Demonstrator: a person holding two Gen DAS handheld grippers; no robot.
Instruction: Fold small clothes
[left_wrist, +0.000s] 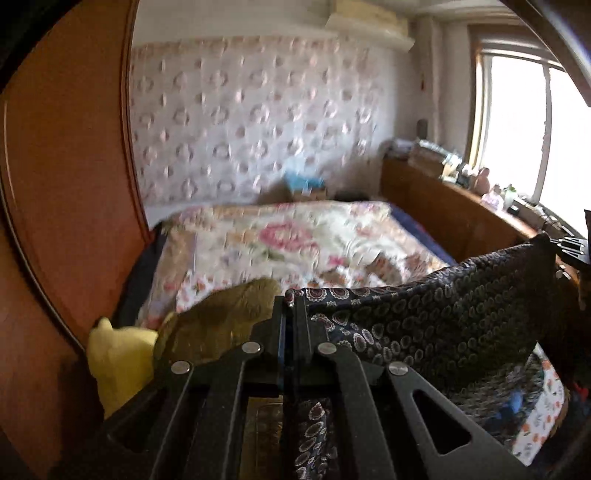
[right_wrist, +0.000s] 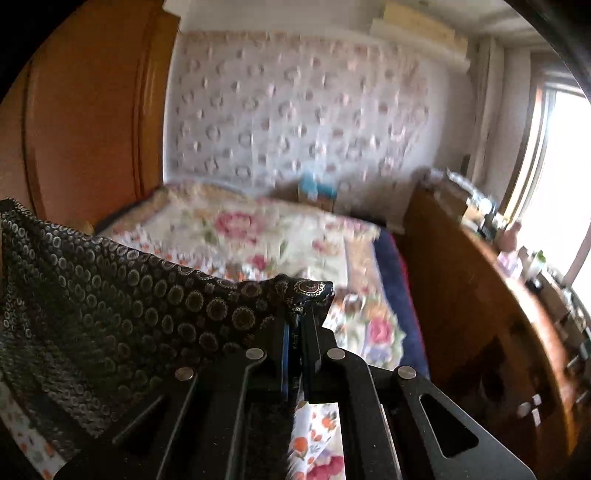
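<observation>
A dark garment with a small ring-and-paisley print (left_wrist: 443, 314) hangs stretched in the air between my two grippers, above the bed. My left gripper (left_wrist: 291, 299) is shut on its left top corner. My right gripper (right_wrist: 299, 314) is shut on its right top corner; the cloth (right_wrist: 110, 295) sags away to the left in the right wrist view. The right gripper's tip shows at the far right of the left wrist view (left_wrist: 570, 247). An olive garment (left_wrist: 221, 317) and a yellow one (left_wrist: 118, 354) lie on the bed below my left gripper.
The bed carries a floral quilt (left_wrist: 295, 243) and a sheet with orange flowers (right_wrist: 317, 432). A wooden wardrobe (left_wrist: 66, 184) stands at the left. A wooden cabinet (right_wrist: 480, 314) with clutter on top runs along the right under a bright window (left_wrist: 517, 129).
</observation>
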